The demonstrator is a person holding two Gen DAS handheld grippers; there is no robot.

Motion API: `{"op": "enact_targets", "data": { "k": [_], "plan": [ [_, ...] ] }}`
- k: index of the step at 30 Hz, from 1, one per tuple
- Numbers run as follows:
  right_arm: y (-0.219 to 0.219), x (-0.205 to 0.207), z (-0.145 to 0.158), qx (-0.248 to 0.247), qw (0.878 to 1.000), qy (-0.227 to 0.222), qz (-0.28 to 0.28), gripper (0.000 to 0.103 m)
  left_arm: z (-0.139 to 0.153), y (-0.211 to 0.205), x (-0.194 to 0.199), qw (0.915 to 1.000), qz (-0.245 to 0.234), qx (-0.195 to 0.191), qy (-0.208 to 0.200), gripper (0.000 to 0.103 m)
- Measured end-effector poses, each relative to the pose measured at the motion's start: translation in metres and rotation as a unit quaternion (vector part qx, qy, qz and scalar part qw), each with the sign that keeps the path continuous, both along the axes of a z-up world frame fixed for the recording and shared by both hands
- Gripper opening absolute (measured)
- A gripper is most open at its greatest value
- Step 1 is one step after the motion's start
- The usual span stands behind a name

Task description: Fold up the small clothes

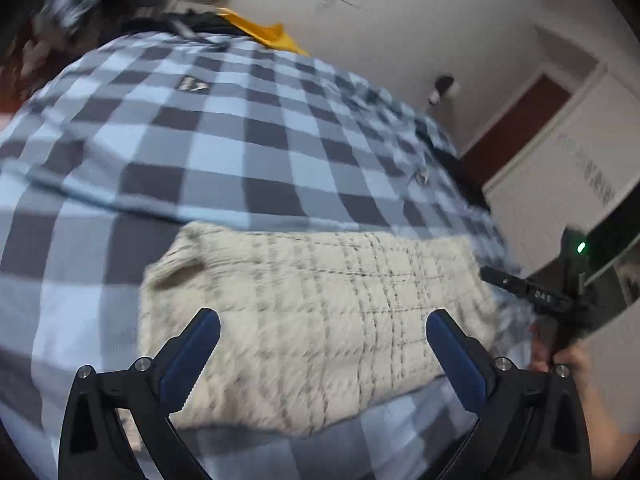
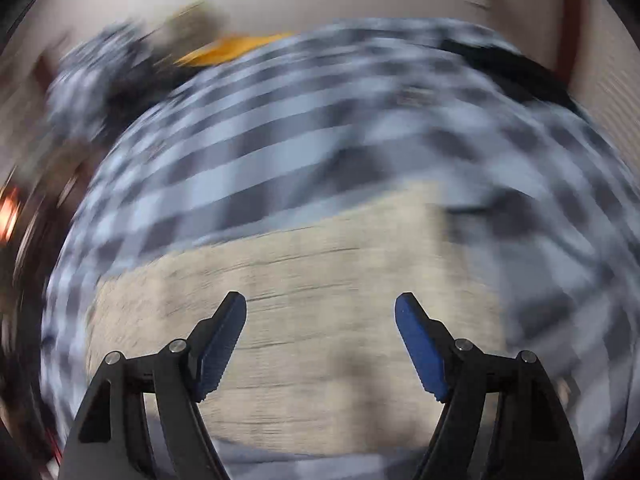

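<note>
While both views are blurred, the left gripper (image 1: pixel 322 330) is seen with its jaws spread wide and nothing between the blue pads (image 1: pixel 456 360). Just ahead of and below its fingertips, a cream cloth (image 1: pixel 312 320) with thin dark grid lines is laid folded on a blue-and-grey checked cover (image 1: pixel 224 136). To the right of this gripper, the right gripper (image 1: pixel 532 292) is glimpsed, gripped by a hand (image 1: pixel 568 364). Beyond the cover, a yellow item (image 1: pixel 264 32) is noted by a pale wall (image 1: pixel 400 40).

From the right wrist, the right gripper (image 2: pixel 320 316) is pitched steeply down, jaws parted, pads (image 2: pixel 420 348) clear of the fabric. Directly beneath and ahead, the cream cloth (image 2: pixel 320 264) is spread; the checked cover (image 2: pixel 280 128) surrounds it. No container can be made out in either view.
</note>
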State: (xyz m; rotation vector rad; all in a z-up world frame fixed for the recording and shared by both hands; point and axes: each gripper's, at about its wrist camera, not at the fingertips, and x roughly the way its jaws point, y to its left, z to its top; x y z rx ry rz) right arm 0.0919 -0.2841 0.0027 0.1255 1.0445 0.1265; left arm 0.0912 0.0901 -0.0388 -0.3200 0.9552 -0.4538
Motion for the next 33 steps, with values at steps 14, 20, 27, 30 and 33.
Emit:
{"op": "enact_targets", "data": {
  "k": [14, 20, 27, 30, 33],
  "plan": [
    [-0.009, 0.046, -0.060, -0.071, 0.990, 0.124, 0.012, 0.088, -0.085, 0.004, 0.023, 0.9823, 0.009, 0.103, 0.156, 0.103],
    [-0.141, 0.031, -0.047, 0.051, 0.964, 0.124, -0.231, 0.091, -0.050, 0.057, 0.009, 0.9666, 0.115, 0.195, 0.121, 0.103],
    [-0.193, -0.034, 0.013, 0.084, 0.952, 0.067, -0.285, 0.091, 0.022, 0.073, -0.052, 0.9429, 0.216, 0.251, 0.036, 0.103],
    [-0.204, -0.058, -0.007, 0.241, 0.917, 0.166, -0.270, 0.092, 0.034, 0.069, -0.076, 0.9676, 0.179, 0.178, 0.007, 0.103],
    [-0.209, -0.079, -0.031, 0.349, 0.858, 0.218, -0.309, 0.092, 0.037, 0.046, -0.079, 0.9818, 0.132, 0.137, 0.000, 0.103]
  ]
}}
